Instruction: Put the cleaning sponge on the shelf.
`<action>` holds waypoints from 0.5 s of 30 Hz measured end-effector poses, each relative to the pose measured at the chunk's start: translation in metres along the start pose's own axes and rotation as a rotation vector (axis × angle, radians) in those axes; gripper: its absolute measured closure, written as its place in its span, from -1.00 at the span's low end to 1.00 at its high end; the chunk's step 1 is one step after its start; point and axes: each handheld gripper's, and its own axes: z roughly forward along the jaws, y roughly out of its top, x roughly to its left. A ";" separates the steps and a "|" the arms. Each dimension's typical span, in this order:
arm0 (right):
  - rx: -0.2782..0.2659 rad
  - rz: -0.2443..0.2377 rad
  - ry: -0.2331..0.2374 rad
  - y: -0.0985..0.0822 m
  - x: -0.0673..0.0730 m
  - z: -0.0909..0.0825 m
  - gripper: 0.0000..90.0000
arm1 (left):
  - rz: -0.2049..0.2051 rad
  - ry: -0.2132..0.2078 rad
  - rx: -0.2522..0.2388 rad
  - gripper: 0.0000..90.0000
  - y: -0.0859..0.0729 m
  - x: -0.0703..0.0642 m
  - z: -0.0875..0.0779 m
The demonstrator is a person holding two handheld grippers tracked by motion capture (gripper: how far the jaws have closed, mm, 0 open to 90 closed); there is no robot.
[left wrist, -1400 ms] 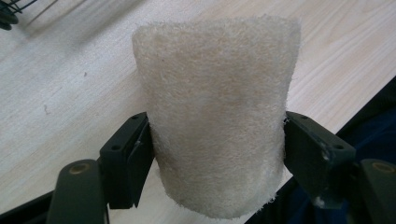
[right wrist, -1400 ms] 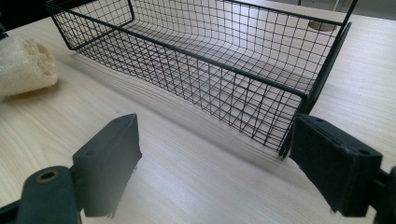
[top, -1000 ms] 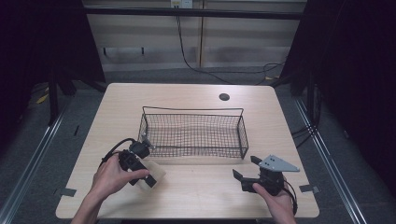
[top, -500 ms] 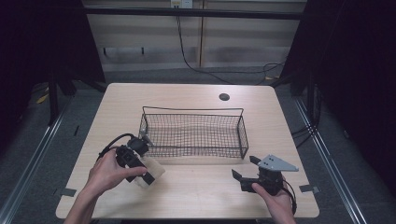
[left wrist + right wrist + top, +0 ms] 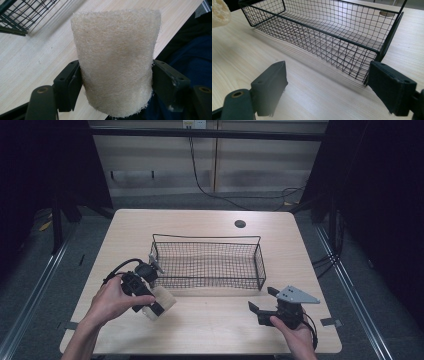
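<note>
Cream-coloured loofah sponge (image 5: 116, 62) is clamped between both jaws of the left gripper (image 5: 150, 301), just in front of the wire basket (image 5: 207, 265) at its left corner (whether it touches the table (image 5: 210, 330) I cannot tell). Bare wood lies open between the two hands. Right gripper (image 5: 264, 302) rests near the table's front edge, jaws spread wide, holding nothing. Its view cuts the sponge off at the top left corner.

A wire basket (image 5: 207, 262) stands mid-table (image 5: 210, 325); the left tongs (image 5: 159, 306) with a loofah piece (image 5: 162, 301) sit before its left corner, the right tongs (image 5: 261, 301) before its right corner
</note>
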 end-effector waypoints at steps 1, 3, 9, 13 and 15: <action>-0.001 0.000 0.001 0.000 0.000 0.000 -0.65 | 0.000 0.000 0.000 -0.37 0.000 0.000 0.000; -0.001 -0.001 0.001 0.000 0.000 0.000 -0.65 | 0.002 0.000 -0.001 -0.37 0.001 0.001 -0.003; 0.002 -0.002 0.000 0.000 0.000 0.000 -0.65 | -0.009 0.007 -0.008 -0.38 0.004 0.001 -0.010; 0.002 -0.002 0.000 0.000 0.000 0.000 -0.65 | -0.018 0.012 -0.012 -0.37 0.008 0.001 -0.014; 0.003 -0.002 0.000 0.000 0.000 0.000 -0.65 | -0.021 0.017 -0.020 -0.37 0.010 0.001 -0.018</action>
